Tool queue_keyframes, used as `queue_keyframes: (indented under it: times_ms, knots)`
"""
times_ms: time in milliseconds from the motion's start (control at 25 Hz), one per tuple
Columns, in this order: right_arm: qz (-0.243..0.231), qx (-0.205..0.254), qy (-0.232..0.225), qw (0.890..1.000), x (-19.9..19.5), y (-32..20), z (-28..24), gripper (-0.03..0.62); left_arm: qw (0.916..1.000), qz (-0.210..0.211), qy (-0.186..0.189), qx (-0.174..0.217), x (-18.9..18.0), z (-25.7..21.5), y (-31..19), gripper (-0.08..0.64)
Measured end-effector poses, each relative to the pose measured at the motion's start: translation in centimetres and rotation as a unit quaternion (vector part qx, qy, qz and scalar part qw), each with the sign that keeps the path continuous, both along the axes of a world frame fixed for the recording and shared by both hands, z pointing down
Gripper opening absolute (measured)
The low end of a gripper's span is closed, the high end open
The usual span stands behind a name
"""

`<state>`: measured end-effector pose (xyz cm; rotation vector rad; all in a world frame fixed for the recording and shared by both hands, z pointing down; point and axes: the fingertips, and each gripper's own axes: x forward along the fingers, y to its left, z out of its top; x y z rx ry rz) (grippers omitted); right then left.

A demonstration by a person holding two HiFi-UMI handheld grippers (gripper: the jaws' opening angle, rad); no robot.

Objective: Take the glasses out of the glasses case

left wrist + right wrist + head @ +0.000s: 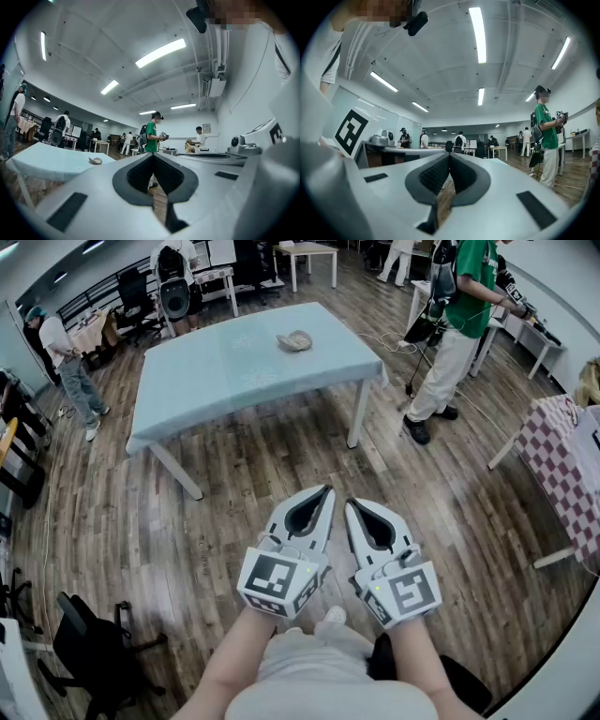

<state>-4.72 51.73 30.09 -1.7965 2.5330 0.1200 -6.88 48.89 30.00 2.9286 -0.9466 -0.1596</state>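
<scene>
The table (216,371) under its pale blue cover stands well apart from the operator. The one item on it, a small pale object judged to be the glasses case (294,340), lies toward the far side; no glasses are visible. The left gripper (326,491) and right gripper (351,505) are level, side by side, jaws clenched on nothing: walk to the table first, part the jaws before reaching, then steady the case with one gripper while the other opens it.

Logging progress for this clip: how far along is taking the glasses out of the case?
Nothing looks done. A small pale object, probably the glasses case, lies on the blue-covered table far ahead, untouched. The left gripper and right gripper are shut and empty, side by side above the floor. Approaching, opening the case and removing the glasses all remain.
</scene>
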Motion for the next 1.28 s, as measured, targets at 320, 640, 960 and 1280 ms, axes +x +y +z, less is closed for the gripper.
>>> queue_keyframes:
  times_ms: [320,640,960,1280]
  knots:
    - [0.014,0.003,0.011,1.0,-4.8,2.5,-0.5,0.005,0.9998,-0.001,-0.005,0.02,-5.0,-0.5,2.4,0.009]
    - [0.02,0.021,0.026,0.999,-8.4,3.9,-1.0,0.005,0.9954,-0.005,-0.048,0.083,-8.0,-0.5,4.0,0.008]
    - [0.031,0.026,0.012,0.999,-9.7,3.7,-1.2,0.005,0.9965,0.006,-0.047,0.068,-9.7,0.2,4.2,0.008]
    - [0.046,0.02,0.016,0.999,-9.7,2.3,-0.3,0.005,0.9976,0.016,-0.037,0.057,-9.8,1.2,2.8,0.008]
